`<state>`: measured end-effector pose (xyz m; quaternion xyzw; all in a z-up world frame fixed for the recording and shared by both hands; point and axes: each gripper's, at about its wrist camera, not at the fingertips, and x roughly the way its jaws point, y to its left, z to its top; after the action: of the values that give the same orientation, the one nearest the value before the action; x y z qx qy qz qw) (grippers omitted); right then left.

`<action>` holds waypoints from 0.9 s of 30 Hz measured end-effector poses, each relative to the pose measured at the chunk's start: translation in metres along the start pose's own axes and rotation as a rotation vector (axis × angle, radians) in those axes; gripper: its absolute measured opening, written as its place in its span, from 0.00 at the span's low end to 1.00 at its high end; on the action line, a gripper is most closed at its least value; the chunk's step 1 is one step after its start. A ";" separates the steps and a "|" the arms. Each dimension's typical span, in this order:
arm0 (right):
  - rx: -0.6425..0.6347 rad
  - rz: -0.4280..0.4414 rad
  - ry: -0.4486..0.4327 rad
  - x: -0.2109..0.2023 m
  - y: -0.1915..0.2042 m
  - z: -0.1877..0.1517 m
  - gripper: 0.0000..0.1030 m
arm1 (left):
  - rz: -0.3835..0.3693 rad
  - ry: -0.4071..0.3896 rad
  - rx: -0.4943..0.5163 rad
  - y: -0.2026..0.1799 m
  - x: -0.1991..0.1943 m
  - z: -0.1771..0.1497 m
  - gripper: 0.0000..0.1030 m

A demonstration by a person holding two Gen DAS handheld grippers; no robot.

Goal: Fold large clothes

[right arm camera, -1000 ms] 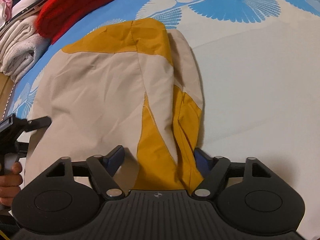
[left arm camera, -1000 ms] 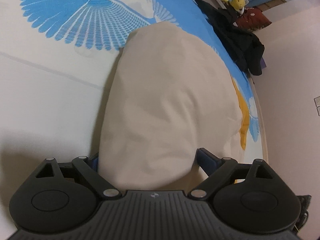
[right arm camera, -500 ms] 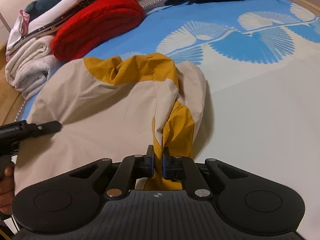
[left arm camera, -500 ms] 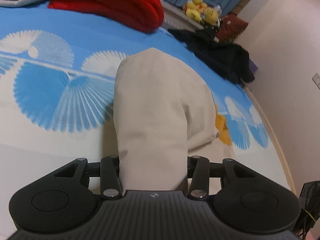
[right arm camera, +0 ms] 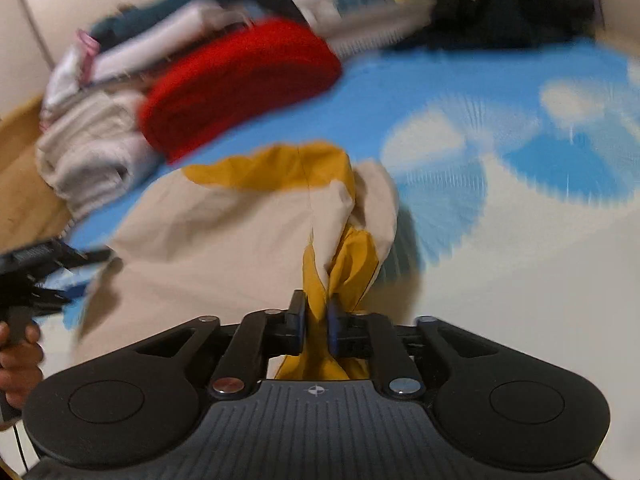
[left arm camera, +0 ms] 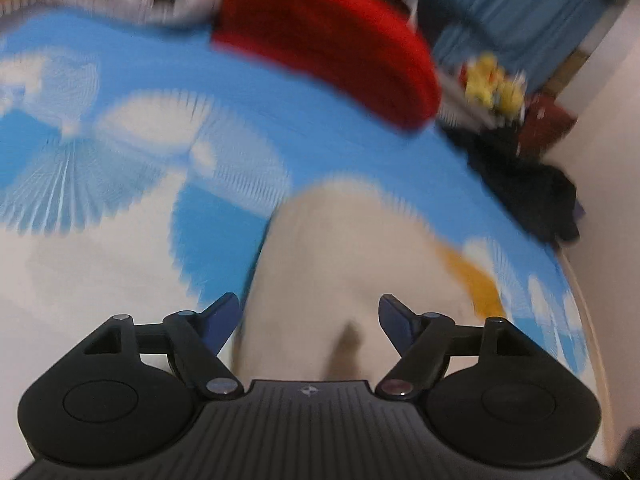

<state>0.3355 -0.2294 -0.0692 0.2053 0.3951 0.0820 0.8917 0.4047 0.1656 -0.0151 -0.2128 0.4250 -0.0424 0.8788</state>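
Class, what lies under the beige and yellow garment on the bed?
Around the garment a blue and white patterned bedcover shows, evidently running beneath it. Anything else under the cloth is covered.

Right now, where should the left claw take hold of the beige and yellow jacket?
At the near beige hem of the jacket, coming from the near edge of the bed, level with where the right claw pinches the yellow corner. The left claw stands open around that hem, its jaws having just widened, pads clear of the cloth.

Folded red knit (right arm camera: 240, 80) beside white towels (right arm camera: 92, 152) on blue-and-white bedspread (right arm camera: 520, 240); yellow plush toys (left arm camera: 494, 88); dark clothing heap (left arm camera: 528, 184)
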 end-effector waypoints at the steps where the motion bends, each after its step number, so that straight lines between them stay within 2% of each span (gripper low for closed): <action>1: 0.002 0.000 0.024 0.002 -0.002 -0.001 0.26 | -0.016 0.083 -0.003 0.008 0.004 -0.005 0.79; 2: -0.003 0.000 0.041 0.002 -0.002 -0.002 0.26 | -0.033 0.152 -0.005 0.014 0.007 -0.012 0.79; 3: -0.005 0.006 0.059 0.002 -0.003 -0.002 0.33 | -0.047 0.209 -0.006 0.020 0.010 -0.021 0.81; 4: 0.000 0.015 0.081 0.002 -0.005 -0.003 0.44 | -0.077 0.244 -0.019 0.026 0.010 -0.030 0.83; 7: 0.056 0.045 0.162 0.002 -0.014 -0.009 0.48 | -0.172 0.291 -0.102 0.044 0.011 -0.047 0.84; 10: 0.074 0.052 0.239 0.000 -0.018 -0.020 0.51 | -0.202 0.296 -0.158 0.048 0.017 -0.059 0.84; 13: 0.081 0.062 0.277 -0.010 -0.016 -0.033 0.51 | -0.211 0.263 -0.171 0.038 0.023 -0.066 0.84; 15: 0.073 0.063 0.264 -0.013 -0.014 -0.033 0.48 | -0.217 0.237 -0.199 0.033 0.024 -0.068 0.83; 16: 0.065 0.060 0.243 -0.014 -0.012 -0.031 0.36 | -0.233 0.217 -0.234 0.029 0.025 -0.068 0.81; 18: 0.051 0.060 0.166 -0.020 -0.007 -0.024 0.25 | -0.271 0.171 -0.288 0.028 0.024 -0.067 0.74; 21: 0.068 0.080 0.053 -0.028 -0.004 -0.011 0.25 | -0.301 0.117 -0.282 0.023 0.021 -0.061 0.69; 23: 0.054 0.061 0.008 -0.033 -0.002 -0.008 0.28 | -0.258 0.154 -0.243 0.020 0.024 -0.061 0.71; 25: 0.053 0.050 0.006 -0.036 -0.003 -0.008 0.28 | -0.211 0.197 -0.203 0.023 0.024 -0.061 0.74; 27: 0.044 0.053 0.043 -0.035 -0.005 -0.011 0.31 | -0.224 0.222 -0.210 0.031 0.018 -0.059 0.74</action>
<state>0.3038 -0.2419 -0.0543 0.2335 0.4104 0.1014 0.8757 0.3680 0.1694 -0.0736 -0.3432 0.4949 -0.1187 0.7894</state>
